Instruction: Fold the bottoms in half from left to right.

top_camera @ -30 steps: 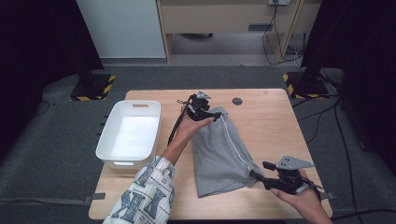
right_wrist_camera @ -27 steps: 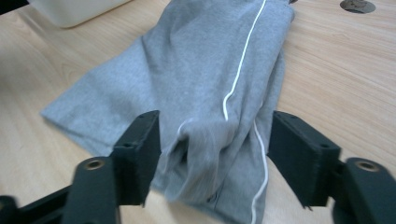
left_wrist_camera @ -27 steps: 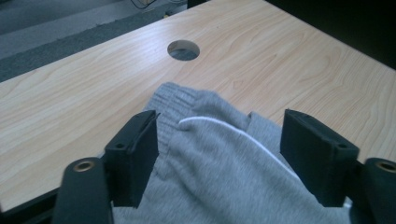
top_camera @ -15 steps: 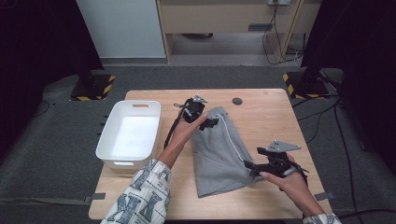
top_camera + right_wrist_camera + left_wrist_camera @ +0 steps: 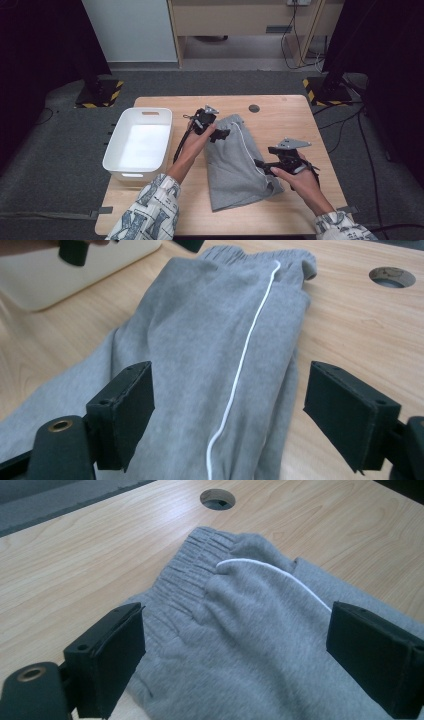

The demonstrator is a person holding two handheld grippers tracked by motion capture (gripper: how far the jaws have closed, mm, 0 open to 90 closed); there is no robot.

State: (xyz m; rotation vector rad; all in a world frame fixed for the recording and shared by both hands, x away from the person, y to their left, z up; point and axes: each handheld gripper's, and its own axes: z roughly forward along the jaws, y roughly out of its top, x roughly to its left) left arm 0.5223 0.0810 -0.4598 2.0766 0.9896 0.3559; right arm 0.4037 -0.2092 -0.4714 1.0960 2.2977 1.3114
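Wooden table [image 5: 300,125] bears folded grey shorts [image 5: 235,165] with white piping.

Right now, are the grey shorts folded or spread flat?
Folded. The grey shorts lie doubled lengthwise on the table, one half over the other, with the white side stripe running along the top layer.

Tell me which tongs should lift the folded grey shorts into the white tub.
Left, probably. The left tongs hover open at the elastic waistband of the folded grey fabric shorts, beside the white plastic tub. The right tongs sit on the far side.
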